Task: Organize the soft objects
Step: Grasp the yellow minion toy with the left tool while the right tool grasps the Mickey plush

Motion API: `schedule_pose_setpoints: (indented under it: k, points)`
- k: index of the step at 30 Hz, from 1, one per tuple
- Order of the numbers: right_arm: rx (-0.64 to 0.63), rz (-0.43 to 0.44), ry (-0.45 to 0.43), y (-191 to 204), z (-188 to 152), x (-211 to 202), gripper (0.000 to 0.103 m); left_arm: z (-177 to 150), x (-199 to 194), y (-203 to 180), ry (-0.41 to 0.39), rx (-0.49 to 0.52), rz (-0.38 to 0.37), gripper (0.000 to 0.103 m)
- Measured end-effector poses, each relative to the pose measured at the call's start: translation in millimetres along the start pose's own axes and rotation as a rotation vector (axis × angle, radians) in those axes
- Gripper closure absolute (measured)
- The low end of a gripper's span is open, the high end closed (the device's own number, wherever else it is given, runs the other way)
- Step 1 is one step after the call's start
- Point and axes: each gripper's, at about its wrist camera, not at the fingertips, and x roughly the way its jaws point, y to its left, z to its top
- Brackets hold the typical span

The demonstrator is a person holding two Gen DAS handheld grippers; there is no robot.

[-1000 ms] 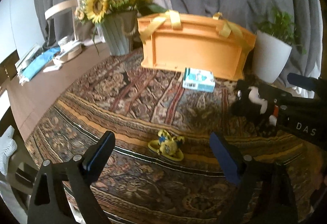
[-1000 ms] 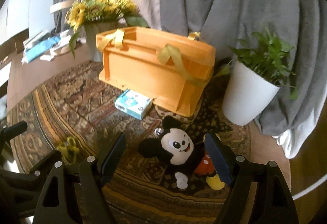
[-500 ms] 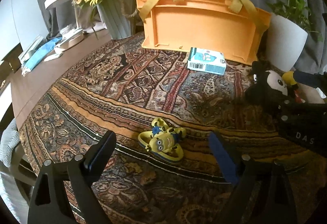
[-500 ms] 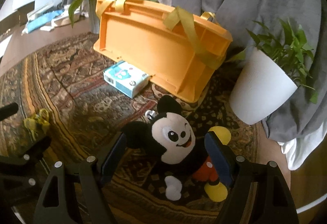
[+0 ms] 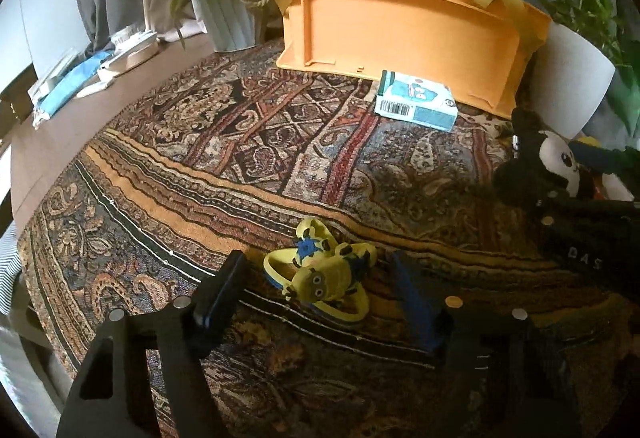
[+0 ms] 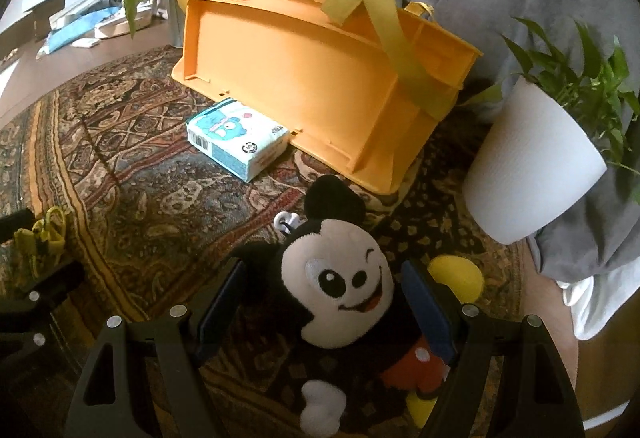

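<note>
A small yellow minion plush (image 5: 324, 278) lies on the patterned rug, between the fingers of my open left gripper (image 5: 316, 290), which is low over it. A Mickey Mouse plush (image 6: 340, 294) lies face up on the rug between the fingers of my open right gripper (image 6: 324, 302); the jaws stand either side of its head and do not press it. Mickey also shows at the right of the left wrist view (image 5: 556, 166). An orange crate with yellow straps (image 6: 320, 70) stands at the back of the rug. A blue-and-white tissue pack (image 6: 236, 142) lies in front of it.
A white pot with a green plant (image 6: 536, 166) stands right of the crate. A grey vase of sunflowers (image 5: 228, 14) stands to its left. Papers and a round wooden item (image 5: 100, 66) lie on the brown tabletop at far left. Grey cloth hangs behind.
Both grippers have moved down and forward. The minion now sits between the left fingers and Mickey's head between the right fingers. Both stay open.
</note>
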Motion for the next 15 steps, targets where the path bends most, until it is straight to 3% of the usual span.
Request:
schedule_pose_setpoints:
  k: [1, 4, 15]
  points:
    - [0.001, 0.003, 0.001, 0.5, -0.1, 1.5, 0.023, 0.1, -0.6, -0.1, -0.002, 0.001, 0.001, 0.042]
    - [0.009, 0.020, 0.005, 0.3, -0.2, 6.2, 0.024, 0.8, -0.5, -0.9, -0.004, 0.015, -0.011, 0.049]
    - [0.038, 0.028, 0.001, 0.5, -3.6, -0.3, 0.036, 6.3, -12.2, -2.6, -0.036, 0.041, -0.070, 0.049]
